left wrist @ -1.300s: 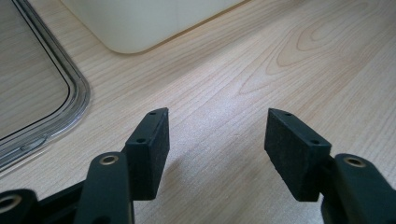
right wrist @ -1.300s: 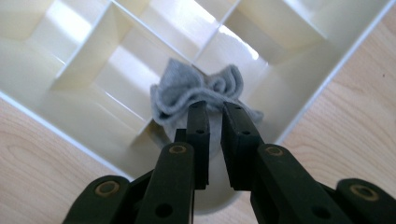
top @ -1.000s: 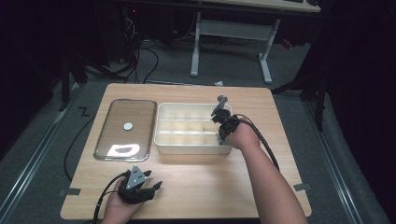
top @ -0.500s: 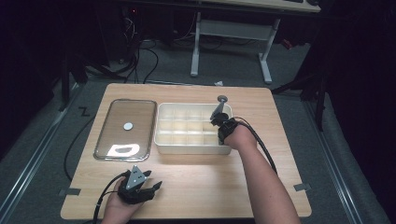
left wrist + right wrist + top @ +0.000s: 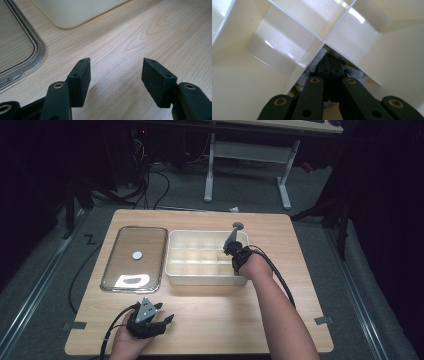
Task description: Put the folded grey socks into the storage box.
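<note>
Right gripper view: we see right tongs (image 5: 329,68) pressed together on grey cloth (image 5: 355,75) straight ahead inside the divided bin (image 5: 287,37) (left tongs (image 5: 115,72) apart, idle).

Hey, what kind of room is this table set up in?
Probably a lab or workshop, not a home: a light wooden table stands on grey carpet, black cables run over the floor behind it, and a white metal desk frame stands beyond in the dark.
</note>
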The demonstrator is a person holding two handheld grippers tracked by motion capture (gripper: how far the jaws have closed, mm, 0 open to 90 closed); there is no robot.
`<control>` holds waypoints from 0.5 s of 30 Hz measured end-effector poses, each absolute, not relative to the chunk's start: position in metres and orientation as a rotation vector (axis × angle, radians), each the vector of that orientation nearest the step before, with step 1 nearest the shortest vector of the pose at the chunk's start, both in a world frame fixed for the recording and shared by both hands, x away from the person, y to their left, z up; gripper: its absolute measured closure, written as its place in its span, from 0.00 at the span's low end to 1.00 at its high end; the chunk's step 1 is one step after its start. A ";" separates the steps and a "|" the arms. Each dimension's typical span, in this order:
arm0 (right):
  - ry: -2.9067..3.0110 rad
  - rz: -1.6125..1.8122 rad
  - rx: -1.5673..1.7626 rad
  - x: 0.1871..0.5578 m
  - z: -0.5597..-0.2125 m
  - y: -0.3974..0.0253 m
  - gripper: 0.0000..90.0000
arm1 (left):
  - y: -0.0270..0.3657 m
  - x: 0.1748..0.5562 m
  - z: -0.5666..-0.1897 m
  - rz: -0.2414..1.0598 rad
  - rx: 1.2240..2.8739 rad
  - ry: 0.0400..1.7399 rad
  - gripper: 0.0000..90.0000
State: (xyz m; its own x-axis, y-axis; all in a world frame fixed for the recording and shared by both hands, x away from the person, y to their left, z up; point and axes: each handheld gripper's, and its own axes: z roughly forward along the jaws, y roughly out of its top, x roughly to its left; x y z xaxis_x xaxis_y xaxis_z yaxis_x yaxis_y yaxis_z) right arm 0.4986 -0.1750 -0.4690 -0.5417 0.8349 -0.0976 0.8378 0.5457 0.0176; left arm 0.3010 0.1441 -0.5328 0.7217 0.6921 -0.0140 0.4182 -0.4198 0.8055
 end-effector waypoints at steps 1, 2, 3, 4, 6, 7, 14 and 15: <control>2.678 -0.047 1.453 0.499 -0.469 -0.175 1.00 | 0.144 0.301 -0.533 0.407 2.071 0.841 0.46; 2.673 -0.041 1.464 0.498 -0.469 -0.175 1.00 | 0.144 0.301 -0.533 0.406 2.070 0.840 0.46; 2.672 -0.032 1.465 0.499 -0.469 -0.176 1.00 | 0.144 0.301 -0.533 0.405 2.071 0.841 0.46; 2.672 -0.032 1.465 0.499 -0.469 -0.176 1.00 | 0.144 0.301 -0.533 0.405 2.071 0.841 0.46; 2.663 -0.009 1.476 0.497 -0.467 -0.178 0.99 | 0.144 0.302 -0.533 0.402 2.074 0.843 0.46; 2.662 0.001 1.472 0.496 -0.466 -0.179 0.99 | 0.144 0.302 -0.533 0.400 2.073 0.845 0.46; 2.615 0.070 1.446 0.487 -0.446 -0.186 0.88 | 0.145 0.302 -0.533 0.400 2.071 0.849 0.46; 2.603 0.087 1.465 0.484 -0.442 -0.187 0.88 | 0.145 0.302 -0.533 0.401 2.068 0.850 0.46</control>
